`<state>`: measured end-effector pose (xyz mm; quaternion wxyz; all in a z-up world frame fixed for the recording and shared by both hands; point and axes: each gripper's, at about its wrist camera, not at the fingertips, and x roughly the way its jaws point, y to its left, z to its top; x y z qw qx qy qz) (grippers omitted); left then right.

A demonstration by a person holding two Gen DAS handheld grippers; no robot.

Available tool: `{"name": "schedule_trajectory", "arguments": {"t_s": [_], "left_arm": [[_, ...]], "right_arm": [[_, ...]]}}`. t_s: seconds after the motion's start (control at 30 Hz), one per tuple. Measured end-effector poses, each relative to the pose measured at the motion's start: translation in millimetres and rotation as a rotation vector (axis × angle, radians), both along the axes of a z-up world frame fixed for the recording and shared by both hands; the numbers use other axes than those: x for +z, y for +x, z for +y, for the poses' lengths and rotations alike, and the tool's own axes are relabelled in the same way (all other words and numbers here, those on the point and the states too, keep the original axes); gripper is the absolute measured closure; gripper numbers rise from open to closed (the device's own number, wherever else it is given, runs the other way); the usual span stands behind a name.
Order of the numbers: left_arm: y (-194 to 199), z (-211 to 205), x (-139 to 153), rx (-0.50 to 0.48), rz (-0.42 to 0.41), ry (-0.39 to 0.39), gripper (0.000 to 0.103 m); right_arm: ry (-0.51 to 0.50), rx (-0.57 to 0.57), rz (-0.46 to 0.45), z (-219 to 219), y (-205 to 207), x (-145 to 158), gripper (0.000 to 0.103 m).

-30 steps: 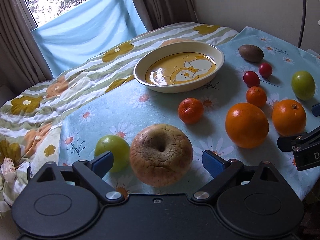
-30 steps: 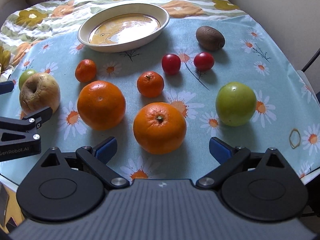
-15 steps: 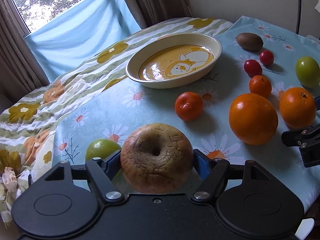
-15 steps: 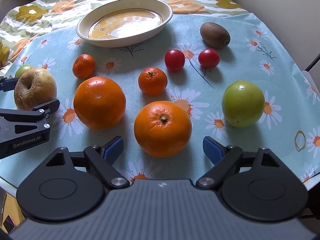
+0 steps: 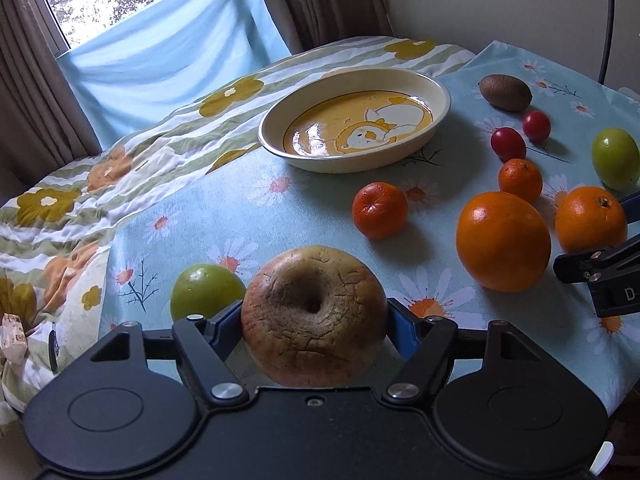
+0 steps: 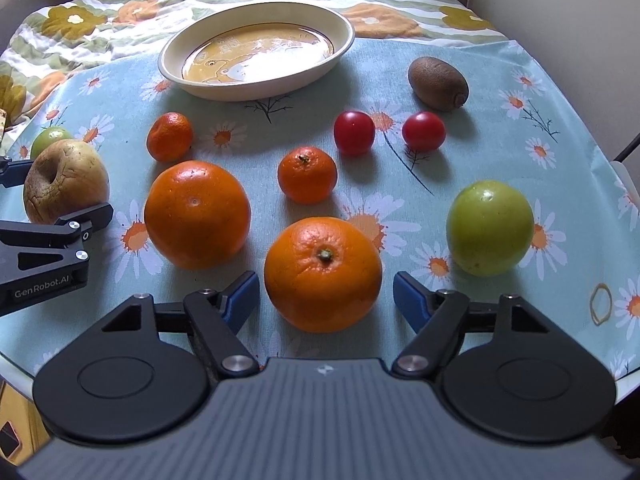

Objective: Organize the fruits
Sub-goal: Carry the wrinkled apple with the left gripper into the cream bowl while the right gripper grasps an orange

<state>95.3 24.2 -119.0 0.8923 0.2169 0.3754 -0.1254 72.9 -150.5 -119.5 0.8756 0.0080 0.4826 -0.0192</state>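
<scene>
1. The left gripper (image 5: 314,320) was clamped on the wrinkled apple (image 5: 314,316), at the table's near edge.
2. The right gripper (image 6: 326,294) stood open around an orange (image 6: 323,274).
3. Recommended: lift the apple straight up, clearing the green fruit (image 5: 206,290), before moving to the dish (image 5: 356,120).

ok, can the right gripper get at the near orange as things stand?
Probably yes. The right gripper is open with the orange sitting between its fingers, a gap on each side. Nothing lies between them; the bigger orange stands clear to the left.
</scene>
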Motion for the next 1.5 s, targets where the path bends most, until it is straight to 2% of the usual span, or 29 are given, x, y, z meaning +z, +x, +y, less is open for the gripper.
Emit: {"name": "schedule_trajectory", "arguments": {"t_s": [0.07,0.37,0.63,0.97,1.2,1.5], "left_arm": [[-3,-1,1,0.008,0.005,-0.009,0.026],[-21,-9,19,0.095,-0.001,-0.070,0.026],[-37,-23,61,0.178,-0.035,-0.121,0.026],[-49,-45,122,0.283,-0.132,-0.207,0.026],[-30,-53,149,0.303,-0.179,-0.257,0.026],[28,-61,156,0.260,-0.179,-0.266,0.026]], "right_arm": [[0.013,0.011,-0.002,-2,0,0,0.029],[0.038,0.076,-0.002,-11,-7,11,0.030],[0.042,0.167,-0.028,-31,-13,49,0.030],[0.035,0.294,-0.103,-57,-2,107,0.030],[0.063,0.367,-0.144,-68,18,136,0.030],[0.070,0.316,-0.133,-78,72,146,0.030]]}}
